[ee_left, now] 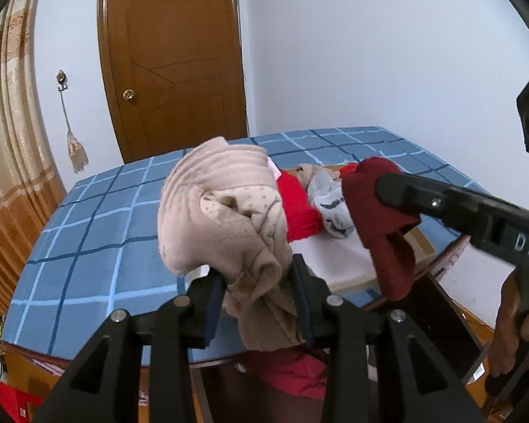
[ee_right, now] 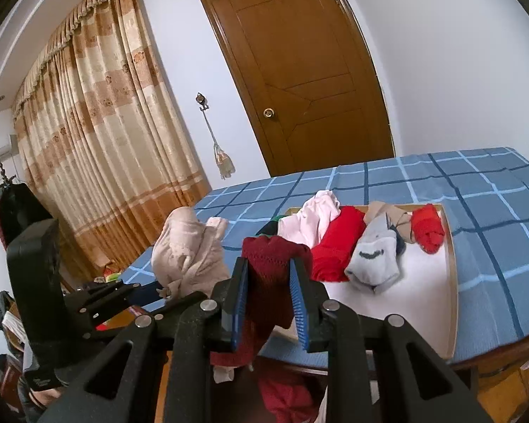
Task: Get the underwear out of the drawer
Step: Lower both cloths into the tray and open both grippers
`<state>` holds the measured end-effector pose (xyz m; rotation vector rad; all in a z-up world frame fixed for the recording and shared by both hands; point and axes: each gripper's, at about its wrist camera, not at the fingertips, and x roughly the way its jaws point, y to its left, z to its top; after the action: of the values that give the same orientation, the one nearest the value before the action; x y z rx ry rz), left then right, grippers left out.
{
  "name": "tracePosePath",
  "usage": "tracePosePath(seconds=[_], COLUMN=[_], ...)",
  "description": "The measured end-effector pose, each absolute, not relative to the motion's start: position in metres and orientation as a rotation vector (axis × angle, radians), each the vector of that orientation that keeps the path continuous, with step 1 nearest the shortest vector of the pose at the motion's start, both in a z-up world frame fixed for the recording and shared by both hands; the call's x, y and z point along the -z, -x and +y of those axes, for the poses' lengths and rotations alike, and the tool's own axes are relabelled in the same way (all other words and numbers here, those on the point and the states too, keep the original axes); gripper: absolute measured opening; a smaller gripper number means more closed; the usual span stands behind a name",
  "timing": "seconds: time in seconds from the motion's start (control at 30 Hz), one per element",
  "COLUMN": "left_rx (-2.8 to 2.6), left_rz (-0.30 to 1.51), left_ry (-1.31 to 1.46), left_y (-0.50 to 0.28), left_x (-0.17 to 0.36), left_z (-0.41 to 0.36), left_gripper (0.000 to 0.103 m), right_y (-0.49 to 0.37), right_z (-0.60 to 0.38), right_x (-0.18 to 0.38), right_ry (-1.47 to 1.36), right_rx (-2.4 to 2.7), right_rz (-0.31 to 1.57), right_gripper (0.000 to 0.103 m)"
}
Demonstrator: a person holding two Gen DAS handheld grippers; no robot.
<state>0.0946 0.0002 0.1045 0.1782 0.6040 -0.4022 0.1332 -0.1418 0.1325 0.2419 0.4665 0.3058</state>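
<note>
**Two garments up and over the bed**

We have one piece in each claw. Our left claw (ee_left: 259,296) is partly closed on a bunched beige garment (ee_left: 222,208), the pads pressing its lower folds while the bulk flops up and forward over the tips. Our right claw (ee_right: 268,303) is closed down tight on a dark red garment (ee_right: 269,275), thin enough that the jaws nearly meet; its tail hangs below the fingers. Each is pinched low in the bundle, so we judge neither will slip, though the loose ends swing free.

Both pieces are clear of the drawer (ee_right: 292,398), which lies open below the claws with more red cloth in it. They hang at the near edge of the bed (ee_left: 88,211). On the bed sits a shallow tray (ee_right: 449,264) with a white floor, holding red, white, grey and tan pieces heaped toward its far side.

The tray's near white floor is bare, and that looks to us the natural spot to drop into. The checked cover left of the tray is open too. We would mind the tray's raised rim and the bed's wooden edge, where a hanging tail could catch. The claws ride side by side, near each other, so we would keep them apart when releasing.
</note>
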Motion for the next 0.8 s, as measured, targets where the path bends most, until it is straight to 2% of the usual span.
tracePosePath(seconds=[0.8], left_rx=[0.354], left_rz=[0.678], left_ry=[-0.289], left_y=[-0.162], left_x=[-0.057], left_z=[-0.033], left_gripper=[0.035], right_y=[-0.221], right_z=[-0.134], right_x=[-0.070], right_ry=[-0.227], right_rx=[-0.213], right_rz=[0.610], right_gripper=[0.026])
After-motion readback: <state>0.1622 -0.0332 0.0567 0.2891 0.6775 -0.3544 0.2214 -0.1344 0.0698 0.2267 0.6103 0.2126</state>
